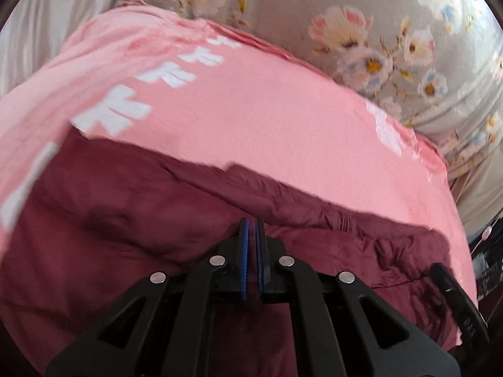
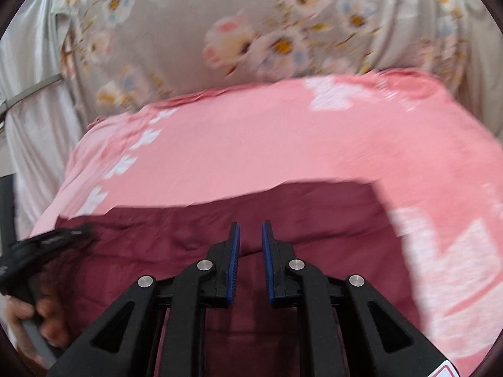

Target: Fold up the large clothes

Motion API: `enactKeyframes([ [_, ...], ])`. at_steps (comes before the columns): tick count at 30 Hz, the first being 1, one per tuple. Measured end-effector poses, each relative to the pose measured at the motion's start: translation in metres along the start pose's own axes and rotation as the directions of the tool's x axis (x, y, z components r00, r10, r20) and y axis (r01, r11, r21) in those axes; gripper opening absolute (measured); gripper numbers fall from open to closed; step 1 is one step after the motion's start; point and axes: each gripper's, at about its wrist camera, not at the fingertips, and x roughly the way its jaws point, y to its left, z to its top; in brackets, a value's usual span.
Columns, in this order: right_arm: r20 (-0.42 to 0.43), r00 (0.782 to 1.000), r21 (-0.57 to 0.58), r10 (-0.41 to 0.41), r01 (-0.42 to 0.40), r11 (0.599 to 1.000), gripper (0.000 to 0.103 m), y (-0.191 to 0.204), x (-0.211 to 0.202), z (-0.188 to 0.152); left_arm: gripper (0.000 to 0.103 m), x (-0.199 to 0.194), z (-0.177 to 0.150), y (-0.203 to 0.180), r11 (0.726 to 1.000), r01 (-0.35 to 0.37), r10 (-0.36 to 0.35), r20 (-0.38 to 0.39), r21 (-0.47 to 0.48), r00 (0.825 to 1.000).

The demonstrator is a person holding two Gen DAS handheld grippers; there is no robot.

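**Maroon garment under both grippers on the pink sheet**

The maroon garment point(image 1: 132, 238) lies crumpled directly under and ahead of the left gripper point(image 1: 252, 224), whose blue pads are nearly pressed together with only a thin slit between them and no cloth seen in it. The right gripper point(image 2: 251, 229) hangs over the same garment with its jaws parted, holding nothing. The garment rests on a pink sheet with white print point(image 1: 267, 106), which covers a bed with a floral grey bedspread point(image 1: 361, 6) beyond. Only the right wrist view shows the person's left hand point(image 2: 34, 317) on the other tool's handle at the lower left.
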Motion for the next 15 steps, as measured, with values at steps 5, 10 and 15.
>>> enactKeyframes([
  [5,-0.054,0.995,0.077,-0.087,0.091,0.993,0.012,-0.051,0.020,0.000,0.012,-0.029,0.023,0.046,0.993,-0.098,0.102,0.057,-0.073,0.993],
  [10,-0.111,0.985,0.070,-0.131,0.139,0.988,0.012,-0.067,0.047,-0.015,0.012,-0.010,0.023,0.081,0.979,-0.145,0.147,0.003,-0.143,0.989],
  [15,-0.138,0.979,0.045,-0.151,0.158,0.986,0.012,-0.066,0.058,-0.026,0.012,0.007,0.014,0.076,0.977,-0.190,0.192,0.015,-0.099,0.981],
])
